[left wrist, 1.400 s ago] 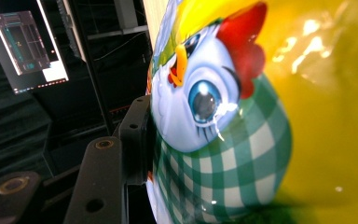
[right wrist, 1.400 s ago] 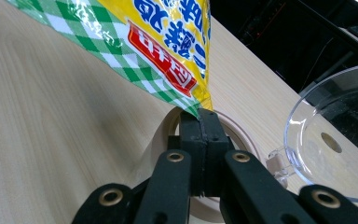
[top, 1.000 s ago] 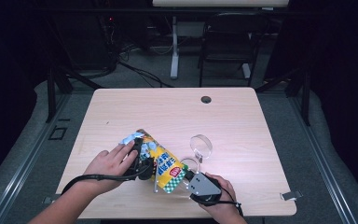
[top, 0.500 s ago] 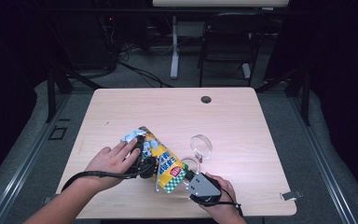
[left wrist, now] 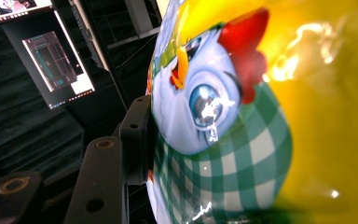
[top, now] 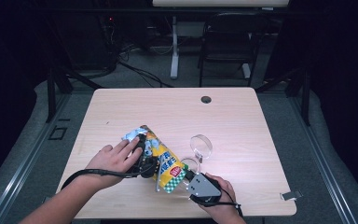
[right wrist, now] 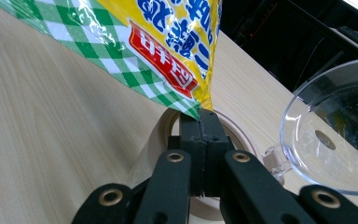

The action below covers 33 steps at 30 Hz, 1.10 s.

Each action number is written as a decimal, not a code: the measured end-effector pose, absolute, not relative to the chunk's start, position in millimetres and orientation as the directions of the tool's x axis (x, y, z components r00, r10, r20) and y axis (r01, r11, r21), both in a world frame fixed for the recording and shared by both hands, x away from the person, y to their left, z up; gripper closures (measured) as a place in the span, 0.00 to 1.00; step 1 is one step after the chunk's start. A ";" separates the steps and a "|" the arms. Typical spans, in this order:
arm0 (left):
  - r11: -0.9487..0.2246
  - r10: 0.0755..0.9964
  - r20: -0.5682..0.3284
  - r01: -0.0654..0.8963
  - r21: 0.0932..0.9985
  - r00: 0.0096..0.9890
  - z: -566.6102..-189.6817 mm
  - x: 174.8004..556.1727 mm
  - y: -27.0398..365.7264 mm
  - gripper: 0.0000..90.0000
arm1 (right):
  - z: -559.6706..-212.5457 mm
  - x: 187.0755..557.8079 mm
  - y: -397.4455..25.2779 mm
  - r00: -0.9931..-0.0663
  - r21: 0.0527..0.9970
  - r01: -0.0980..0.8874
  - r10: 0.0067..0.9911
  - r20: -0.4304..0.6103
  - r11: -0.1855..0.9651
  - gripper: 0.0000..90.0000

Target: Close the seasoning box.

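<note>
A yellow snack bag (top: 164, 164) with a green checked edge is held up off the wooden table (top: 242, 116) between both grippers. My left gripper (top: 145, 161), under the person's left hand, is shut on the bag's upper part. In the left gripper view one black jaw presses the bag's side beside a printed chicken (left wrist: 209, 102), and the other jaw is hidden behind the bag. My right gripper (top: 187, 177) is shut on the bag's lower corner; in the right gripper view (right wrist: 200, 125) its jaws meet on the checked tip of the bag (right wrist: 168, 42).
A clear round lid (top: 201, 145) (right wrist: 335, 140) lies just right of the bag. Under the right gripper sits a pale ring (right wrist: 164, 125). A dark cable hole (top: 206, 99) is near the table's far edge. Lit screens (left wrist: 58, 65) hang in the dark background.
</note>
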<state>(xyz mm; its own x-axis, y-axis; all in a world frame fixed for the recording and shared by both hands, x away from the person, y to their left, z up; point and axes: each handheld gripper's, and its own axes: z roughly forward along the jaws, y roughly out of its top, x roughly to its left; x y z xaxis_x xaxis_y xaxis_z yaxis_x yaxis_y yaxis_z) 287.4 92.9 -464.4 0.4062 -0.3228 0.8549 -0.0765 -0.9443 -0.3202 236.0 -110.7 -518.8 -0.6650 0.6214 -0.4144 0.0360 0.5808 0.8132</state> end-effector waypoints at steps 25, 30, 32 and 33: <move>-0.917 -0.393 0.836 -0.091 -0.389 0.382 -463.2 287.4 87.7 0.63 | -520.3 234.5 -108.9 -0.661 0.814 0.022 0.619 -0.424 0.580 1.00; -0.913 -0.402 0.837 -0.094 -0.396 0.371 -461.7 285.8 87.0 0.63 | -521.3 235.1 -109.1 -0.659 0.817 0.025 0.624 -0.420 0.576 1.00; -0.911 -0.407 0.840 -0.095 -0.401 0.359 -461.2 285.0 86.9 0.64 | -521.8 235.3 -109.0 -0.658 0.817 0.026 0.624 -0.420 0.577 1.00; -0.910 -0.409 0.839 -0.096 -0.403 0.358 -460.9 284.8 86.8 0.64 | -521.9 235.5 -109.0 -0.658 0.815 0.026 0.624 -0.422 0.579 1.00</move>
